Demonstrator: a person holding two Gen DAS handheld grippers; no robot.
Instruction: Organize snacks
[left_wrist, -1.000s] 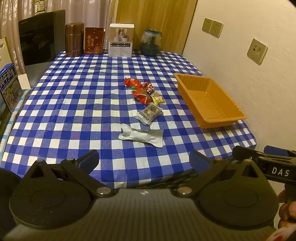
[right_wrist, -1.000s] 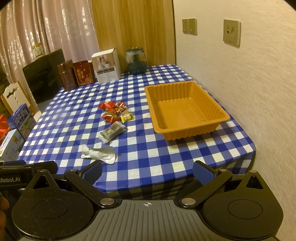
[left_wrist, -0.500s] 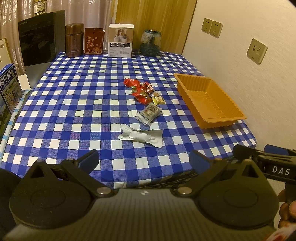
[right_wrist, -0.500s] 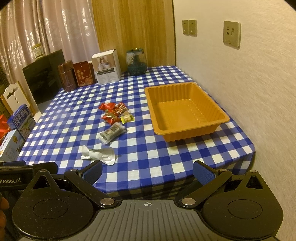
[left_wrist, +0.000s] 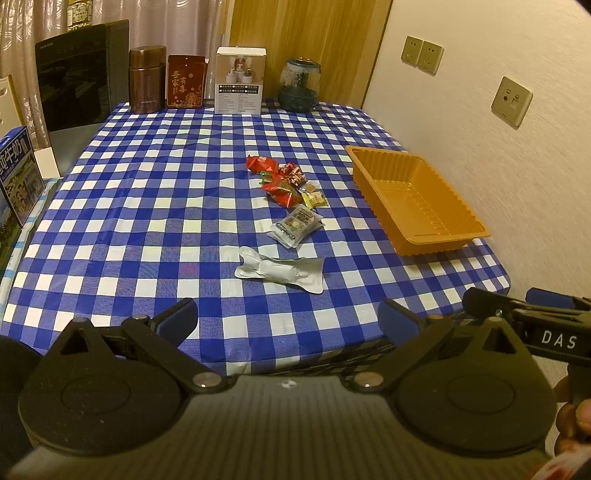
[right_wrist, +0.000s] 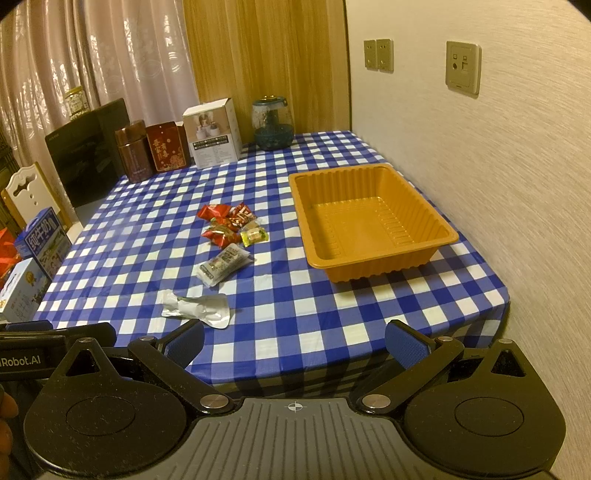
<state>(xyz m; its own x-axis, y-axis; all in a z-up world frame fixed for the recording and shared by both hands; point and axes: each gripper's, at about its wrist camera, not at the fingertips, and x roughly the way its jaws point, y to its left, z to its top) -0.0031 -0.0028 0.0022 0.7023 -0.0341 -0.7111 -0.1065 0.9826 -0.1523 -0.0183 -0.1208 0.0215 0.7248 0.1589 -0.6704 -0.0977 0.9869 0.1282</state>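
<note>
Left wrist view: the left gripper (left_wrist: 288, 320) hangs over the near edge of the table (left_wrist: 147, 206), its blue-tipped fingers spread wide with nothing between them. A white packet (left_wrist: 282, 270) lies closest to that edge. Farther in lie a grey packet (left_wrist: 296, 226), a small yellow candy (left_wrist: 315, 199) and a cluster of red wrappers (left_wrist: 279, 177). The orange tray (left_wrist: 439, 240) sits at the table's right edge, nothing in it. Part of the right gripper (left_wrist: 532, 317) shows at the right.

Right wrist view: the right gripper (right_wrist: 293, 341) is also spread wide and holds nothing, near the table's front edge. The snacks lie left of the tray (right_wrist: 417, 260), apart from it. Boxes and a jar (right_wrist: 272, 123) stand along the far edge.
</note>
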